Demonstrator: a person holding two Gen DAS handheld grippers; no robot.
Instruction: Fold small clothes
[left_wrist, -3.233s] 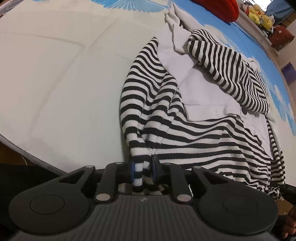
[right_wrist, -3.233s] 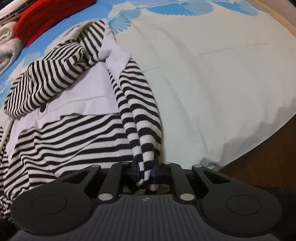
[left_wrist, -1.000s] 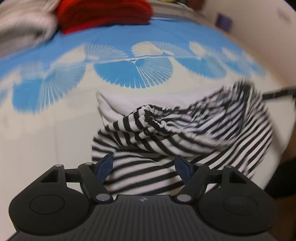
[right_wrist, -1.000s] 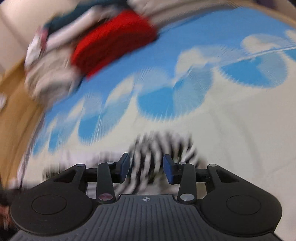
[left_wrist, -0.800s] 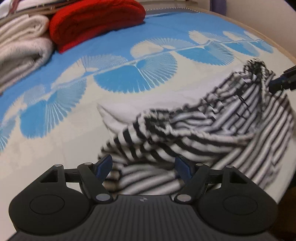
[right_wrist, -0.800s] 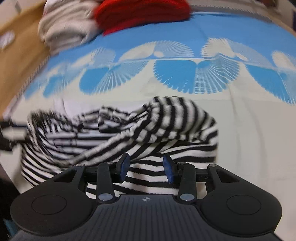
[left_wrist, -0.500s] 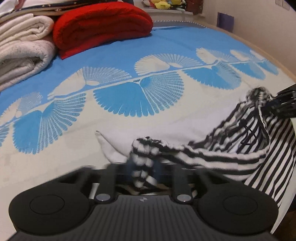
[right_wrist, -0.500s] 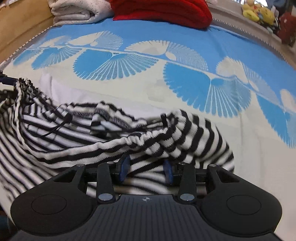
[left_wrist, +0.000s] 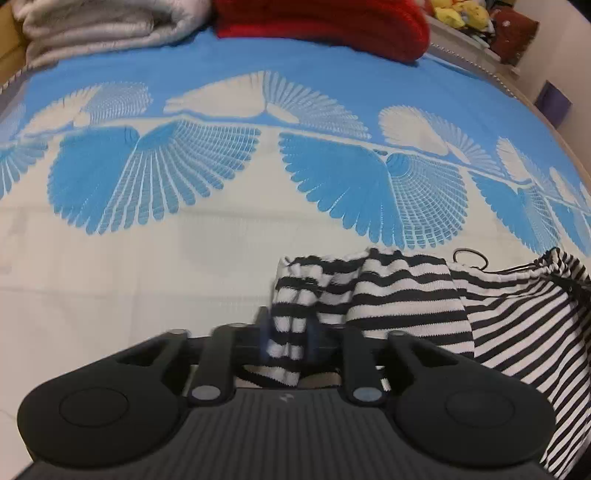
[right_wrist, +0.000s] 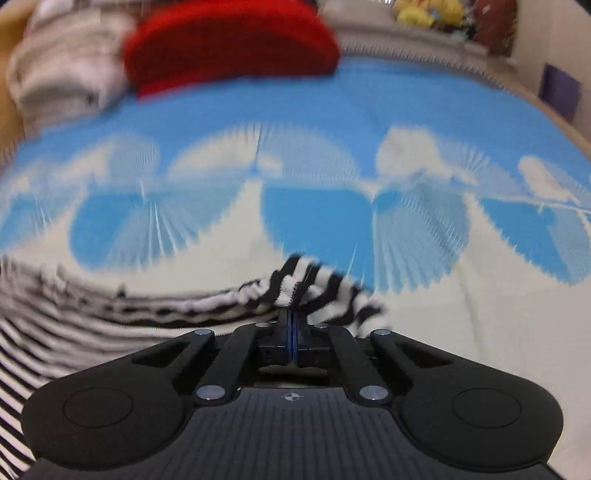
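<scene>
The striped top (left_wrist: 406, 295) lies bunched on the near, cream part of the bed cover (left_wrist: 147, 258), just short of the row of blue fan shapes. In the left wrist view it spreads from the middle off to the right edge, with a thin black cord loop (left_wrist: 471, 254) at its far side.

The left gripper (left_wrist: 288, 338) pinches a bunched fold of the top's left end; its jaws have just eased a little wider, yet the cloth is still clamped between the blue pads (left_wrist: 312, 338).

The right gripper (right_wrist: 290, 325) has just closed: its fingers are pressed together, nipping a thin striped edge (right_wrist: 291, 291) at their tips. From there the top trails left across the cover in that blurred view.

Far back lie a red blanket (left_wrist: 321, 18), a folded pale blanket (left_wrist: 99, 26) to its left, and soft toys (left_wrist: 458, 14) at far right.
</scene>
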